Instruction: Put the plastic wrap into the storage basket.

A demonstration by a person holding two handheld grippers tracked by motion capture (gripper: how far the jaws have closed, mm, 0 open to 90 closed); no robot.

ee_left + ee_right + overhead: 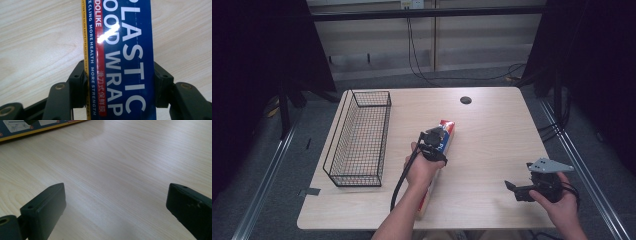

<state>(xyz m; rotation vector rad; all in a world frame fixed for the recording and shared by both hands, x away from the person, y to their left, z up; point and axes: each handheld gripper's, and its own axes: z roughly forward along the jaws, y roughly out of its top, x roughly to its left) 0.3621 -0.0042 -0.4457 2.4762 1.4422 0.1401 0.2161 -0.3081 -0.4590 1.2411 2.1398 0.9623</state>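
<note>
I am reaching my left arm forward over the worktop (492,150), and my left hand-held gripper (435,142) is squeezing the long plastic wrap box (120,60) lying flat near the middle. My right hand-held gripper (518,191) is resting low at the right, jaws wide apart, pointing left

Plastic wrap box (443,145): middle hidden under left hand (422,167) and left gripper (435,137) in high view; ends cut by frame edges in left gripper view. Small print illegible. Dark round spot (465,100) on table (492,150): too small to identify.
</note>
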